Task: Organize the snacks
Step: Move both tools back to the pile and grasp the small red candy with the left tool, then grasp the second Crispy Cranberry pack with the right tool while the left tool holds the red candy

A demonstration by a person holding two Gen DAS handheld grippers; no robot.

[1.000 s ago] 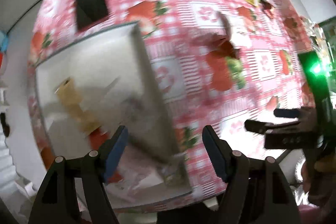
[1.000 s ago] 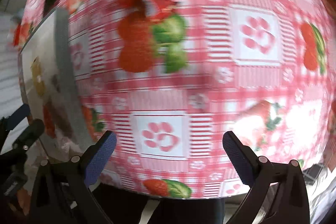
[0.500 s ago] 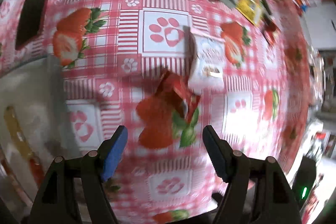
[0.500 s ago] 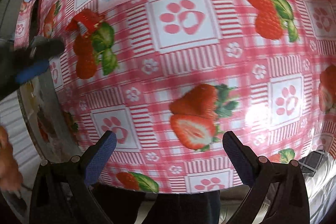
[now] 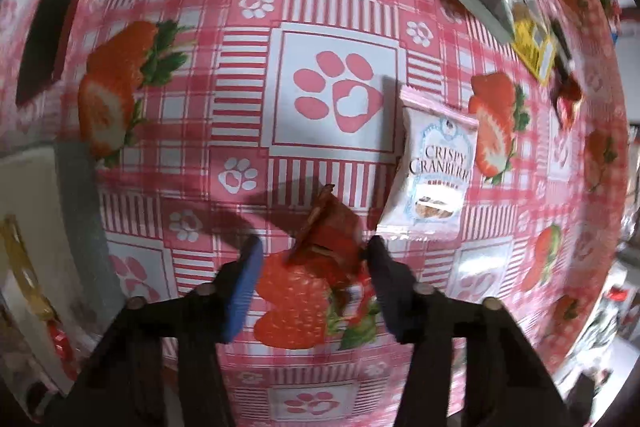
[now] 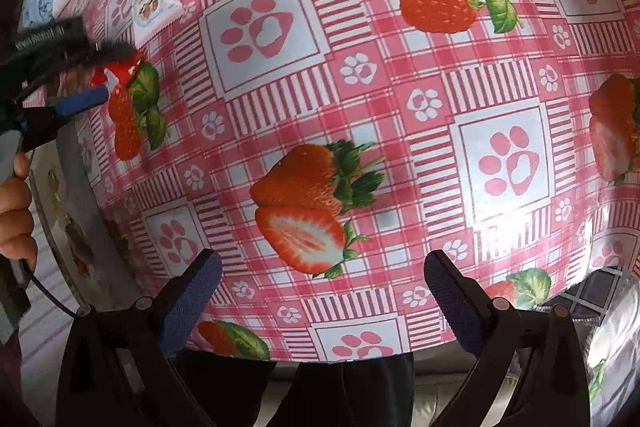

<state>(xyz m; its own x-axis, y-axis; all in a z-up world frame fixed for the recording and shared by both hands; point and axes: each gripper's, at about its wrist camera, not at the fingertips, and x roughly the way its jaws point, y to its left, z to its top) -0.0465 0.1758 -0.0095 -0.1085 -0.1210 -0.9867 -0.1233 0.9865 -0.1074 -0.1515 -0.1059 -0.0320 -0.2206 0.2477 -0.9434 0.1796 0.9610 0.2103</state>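
Red snack packet lies lengthwise between the left gripper's parted fingers, crimped end pointing away, ungripped; right gripper wide open, empty.

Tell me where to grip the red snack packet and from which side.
Grip the red packet across its raised, crumpled middle, coming from the near edge as the left gripper does now. It stands up off the cloth between the open fingers, clear of the cranberry pack.
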